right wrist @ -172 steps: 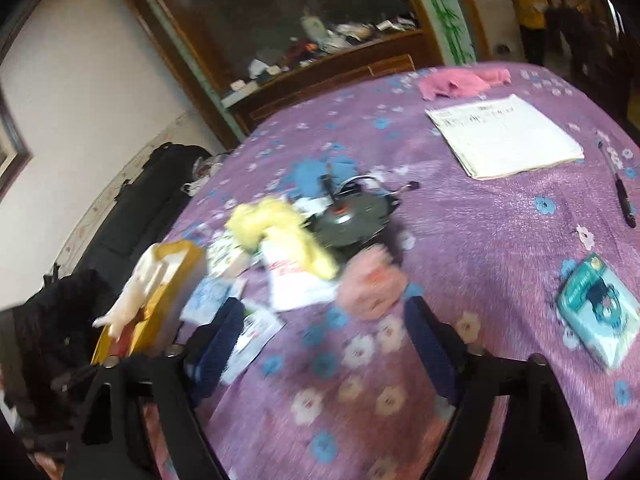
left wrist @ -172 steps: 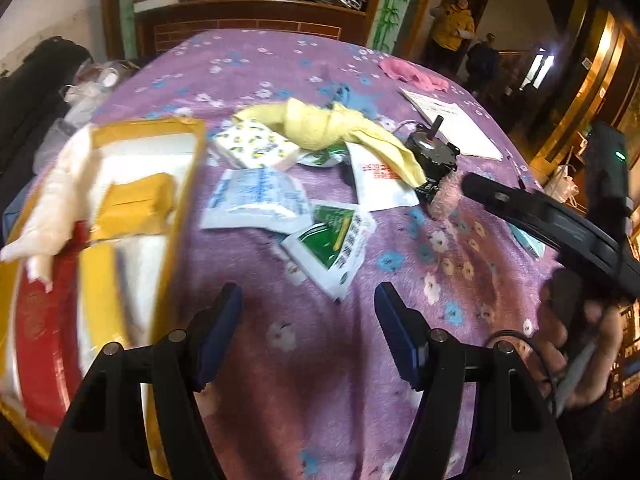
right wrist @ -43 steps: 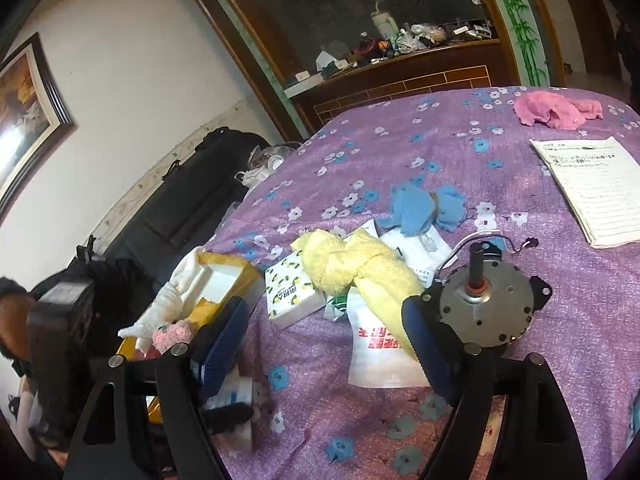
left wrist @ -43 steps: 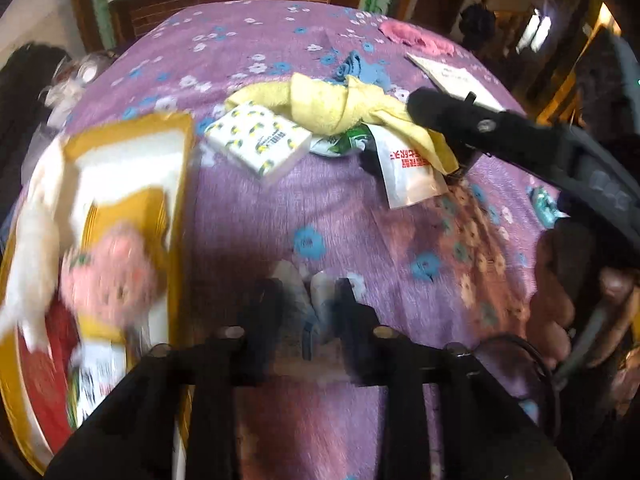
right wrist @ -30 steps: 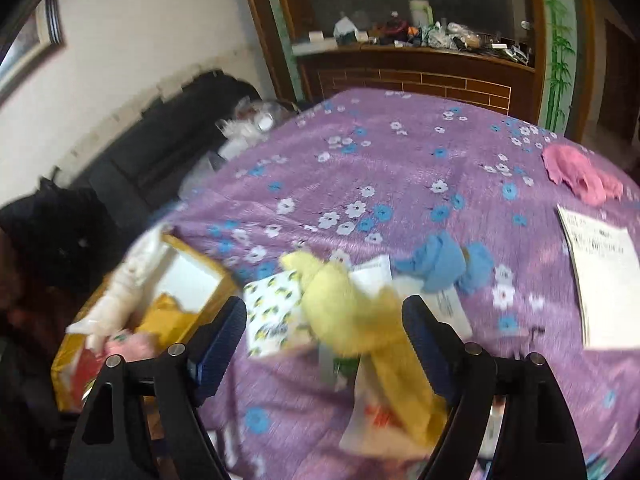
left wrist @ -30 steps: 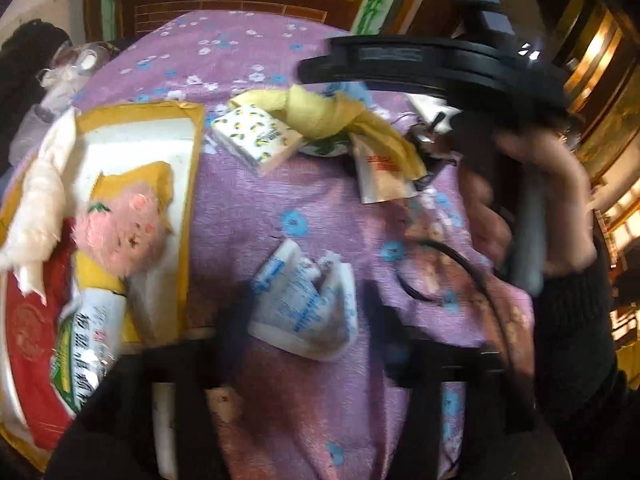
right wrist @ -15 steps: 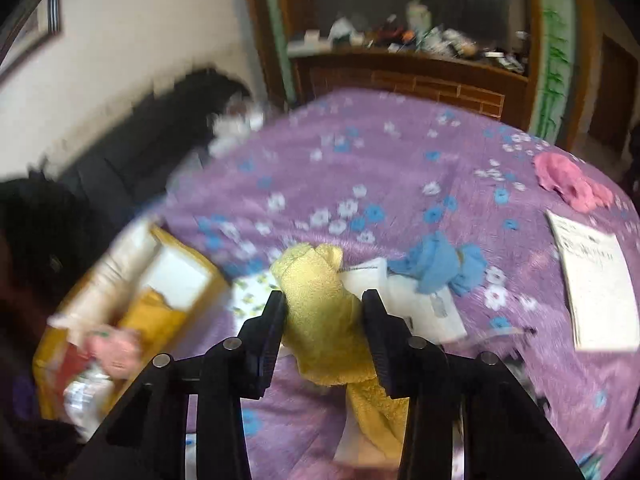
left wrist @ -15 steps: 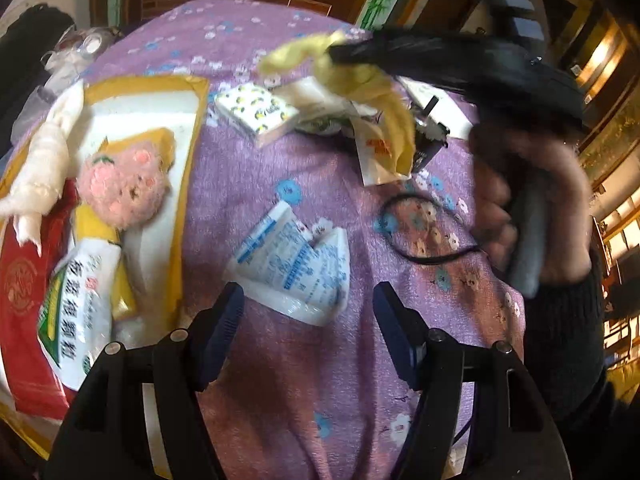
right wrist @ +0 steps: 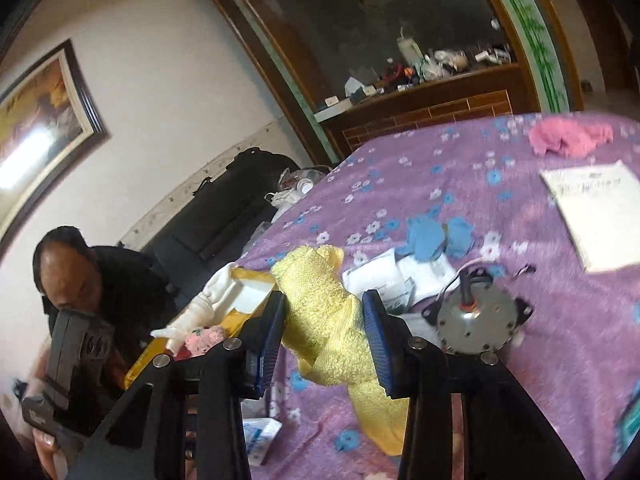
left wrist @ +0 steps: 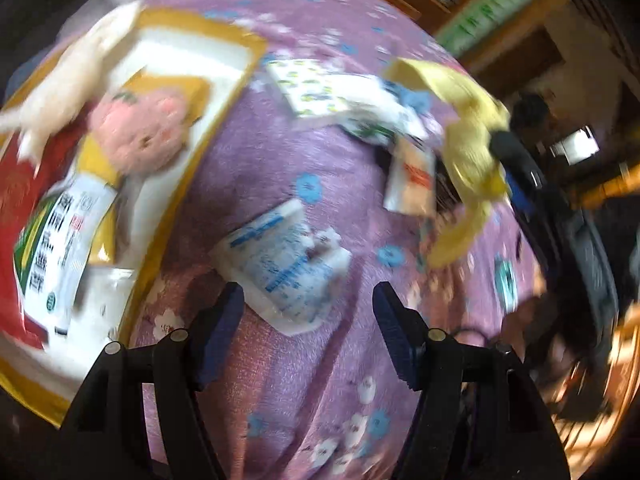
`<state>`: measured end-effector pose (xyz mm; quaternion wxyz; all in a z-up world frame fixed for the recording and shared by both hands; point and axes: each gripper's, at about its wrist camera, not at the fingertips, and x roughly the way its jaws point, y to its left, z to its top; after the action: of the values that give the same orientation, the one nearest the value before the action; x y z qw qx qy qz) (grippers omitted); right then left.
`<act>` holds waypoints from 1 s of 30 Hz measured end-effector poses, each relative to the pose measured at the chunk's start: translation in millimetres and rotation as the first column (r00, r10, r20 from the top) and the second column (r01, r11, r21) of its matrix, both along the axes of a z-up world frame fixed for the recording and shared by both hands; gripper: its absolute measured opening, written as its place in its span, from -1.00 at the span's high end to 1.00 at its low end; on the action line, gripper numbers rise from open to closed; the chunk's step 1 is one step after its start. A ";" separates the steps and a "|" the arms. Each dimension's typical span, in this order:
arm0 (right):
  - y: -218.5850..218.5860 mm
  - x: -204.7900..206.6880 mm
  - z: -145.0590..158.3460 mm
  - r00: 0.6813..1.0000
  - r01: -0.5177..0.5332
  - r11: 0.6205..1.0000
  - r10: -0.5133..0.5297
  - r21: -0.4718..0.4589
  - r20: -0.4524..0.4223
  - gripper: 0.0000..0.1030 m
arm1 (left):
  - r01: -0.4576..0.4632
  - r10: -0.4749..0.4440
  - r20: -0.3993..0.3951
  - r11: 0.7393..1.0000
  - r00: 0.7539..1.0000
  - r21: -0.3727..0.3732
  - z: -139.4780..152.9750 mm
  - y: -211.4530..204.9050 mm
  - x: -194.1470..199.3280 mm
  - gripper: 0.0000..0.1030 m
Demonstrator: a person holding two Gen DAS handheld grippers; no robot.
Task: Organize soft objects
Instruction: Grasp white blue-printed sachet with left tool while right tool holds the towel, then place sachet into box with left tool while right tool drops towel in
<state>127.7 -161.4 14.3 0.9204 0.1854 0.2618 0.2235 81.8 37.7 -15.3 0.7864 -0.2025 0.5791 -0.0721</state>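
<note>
The right claw [right wrist: 324, 336] pinches the limp, light yellow towel [right wrist: 328, 320] mid-bunch, ends drooping, likely to snag; the left claw [left wrist: 306, 316] hangs spread.

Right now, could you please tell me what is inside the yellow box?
The yellow box holds a pink plush, a white soft toy and a green-and-white tissue pack. Anything beneath them is hidden.

The right gripper [right wrist: 324, 332] was clamped on the yellow towel [right wrist: 332, 320], both blue-padded fingers [right wrist: 272, 332] pressing into the cloth, which hung lifted between them. The left gripper [left wrist: 306, 312] hovered low with its fingers [left wrist: 218, 328] spread wide apart, holding nothing. A bare hand [right wrist: 46, 446] gripped the left gripper's handle from below.
</note>
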 end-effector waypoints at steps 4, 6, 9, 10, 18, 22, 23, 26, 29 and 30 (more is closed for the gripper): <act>4.0 0.8 4.4 1.000 0.015 0.999 -0.014 -0.043 0.010 0.24 | -0.085 0.086 -0.031 0.996 0.996 0.040 -10.6 -11.6 17.3 -0.28; 9.0 -3.0 10.2 1.000 0.007 0.999 -0.006 -0.051 0.024 0.22 | -0.122 0.125 -0.070 0.992 0.990 0.042 -23.9 -11.5 29.1 -0.28; 14.1 -8.3 13.7 0.999 0.023 0.996 -0.019 -0.082 0.042 0.22 | -0.134 0.137 -0.047 0.988 0.989 0.073 -24.2 -11.7 31.8 -0.07; 13.5 -10.0 13.9 0.999 0.028 0.996 -0.024 -0.080 0.042 0.22 | -0.126 0.128 -0.034 0.989 0.991 0.072 -24.0 -13.2 30.2 0.04; 8.5 -9.7 10.4 0.999 0.031 0.998 -0.032 -0.063 -0.010 0.22 | 0.128 -0.161 0.128 0.963 0.979 0.236 -16.8 -49.4 0.9 0.10; 13.9 -9.0 11.1 1.000 0.024 0.996 -0.025 -0.085 -0.009 0.22 | 0.177 -0.231 0.156 0.938 0.960 0.299 -19.5 -53.3 -5.8 0.24; 13.4 -7.9 9.6 1.000 0.022 0.996 -0.023 -0.085 -0.011 0.22 | 0.179 -0.231 0.160 0.942 0.960 0.284 -19.0 -52.3 -5.9 0.26; 13.6 -5.8 7.8 0.999 0.026 0.996 -0.027 -0.091 -0.019 0.22 | 0.188 -0.221 0.162 0.963 0.962 0.192 -18.6 -39.5 -8.9 0.28; 13.5 -4.7 6.8 1.000 0.021 0.995 -0.023 -0.095 -0.018 0.22 | 0.201 -0.223 0.188 0.971 0.957 0.129 -10.2 -26.7 -17.2 0.28; 14.3 -4.9 6.8 1.000 0.019 0.995 -0.021 -0.097 -0.020 0.22 | 0.204 -0.219 0.199 0.974 0.955 0.095 -5.8 -23.7 -18.2 0.28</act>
<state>122.8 -147.1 21.2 0.9276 0.1455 0.2801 0.1996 63.6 14.0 -21.1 0.8373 -0.1017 0.5143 -0.1553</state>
